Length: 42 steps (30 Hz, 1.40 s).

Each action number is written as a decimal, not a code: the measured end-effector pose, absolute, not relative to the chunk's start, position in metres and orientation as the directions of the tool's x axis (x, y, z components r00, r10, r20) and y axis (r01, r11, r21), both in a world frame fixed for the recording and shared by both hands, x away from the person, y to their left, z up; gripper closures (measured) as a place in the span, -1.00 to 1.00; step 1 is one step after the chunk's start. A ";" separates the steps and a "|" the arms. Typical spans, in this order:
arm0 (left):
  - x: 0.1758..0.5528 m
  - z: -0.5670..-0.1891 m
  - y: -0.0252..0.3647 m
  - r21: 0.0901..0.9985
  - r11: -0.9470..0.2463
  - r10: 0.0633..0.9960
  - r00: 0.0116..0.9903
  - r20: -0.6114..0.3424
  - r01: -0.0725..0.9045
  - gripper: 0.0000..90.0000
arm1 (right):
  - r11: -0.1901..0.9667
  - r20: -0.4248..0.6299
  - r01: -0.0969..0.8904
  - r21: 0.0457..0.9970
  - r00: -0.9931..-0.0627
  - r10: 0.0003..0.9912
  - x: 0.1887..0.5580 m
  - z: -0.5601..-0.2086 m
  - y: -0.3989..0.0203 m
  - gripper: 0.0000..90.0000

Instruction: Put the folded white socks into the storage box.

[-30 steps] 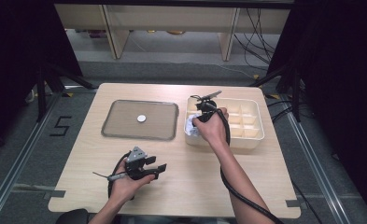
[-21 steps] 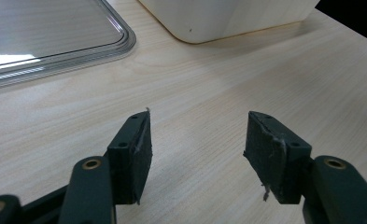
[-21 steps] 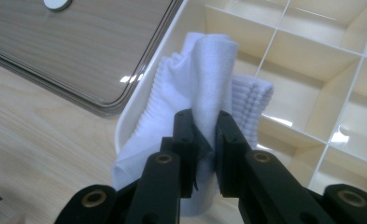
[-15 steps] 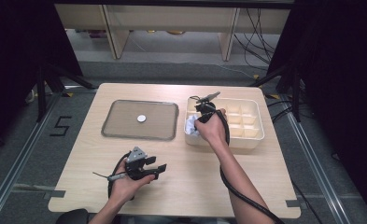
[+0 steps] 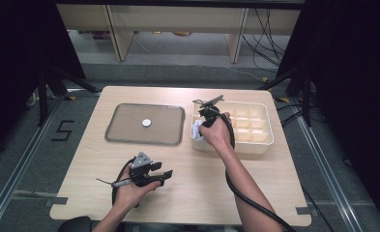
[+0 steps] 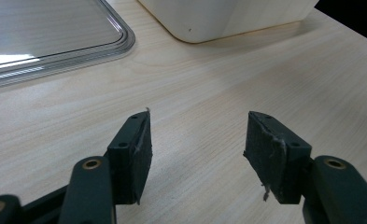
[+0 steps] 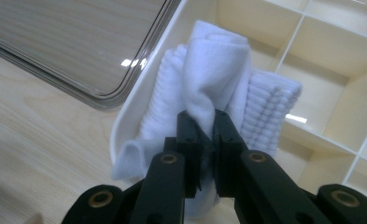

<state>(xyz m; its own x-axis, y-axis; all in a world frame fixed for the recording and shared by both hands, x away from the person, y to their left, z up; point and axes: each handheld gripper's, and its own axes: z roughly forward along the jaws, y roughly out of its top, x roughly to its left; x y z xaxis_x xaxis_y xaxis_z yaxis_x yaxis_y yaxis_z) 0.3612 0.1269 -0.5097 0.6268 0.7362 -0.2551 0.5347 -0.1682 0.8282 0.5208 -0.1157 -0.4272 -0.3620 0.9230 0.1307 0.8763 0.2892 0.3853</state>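
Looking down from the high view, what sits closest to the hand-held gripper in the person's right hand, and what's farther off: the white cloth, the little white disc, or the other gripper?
From the right hand-held gripper:
1. White cloth, pinched in its jaws at the divided box's near-left corner.
2. Small white disc, to its left on the clear tray.
3. Left hand-held gripper, at the table's near edge, jaws open.

From the high view we look forward and down over the whole table (image 5: 187,193). Our two gripper views sit low and close, looking along black jaws; both catch the clear tray (image 6: 55,42) and the white box (image 7: 312,60) corner.
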 end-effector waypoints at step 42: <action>0.361 -0.510 0.126 0.827 -0.171 0.736 0.627 -0.254 0.536 -0.10 | 0.371 0.126 0.876 0.310 -0.424 0.897 0.531 -0.447 -0.105 0.88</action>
<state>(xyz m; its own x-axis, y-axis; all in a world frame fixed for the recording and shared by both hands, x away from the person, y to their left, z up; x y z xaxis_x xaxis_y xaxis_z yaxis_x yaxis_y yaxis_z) 0.3609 0.1260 -0.5099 0.6273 0.7362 -0.2540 0.5356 -0.1712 0.8269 0.5313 -0.1054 -0.4471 -0.4243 0.8967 0.1262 0.8756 0.3708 0.3096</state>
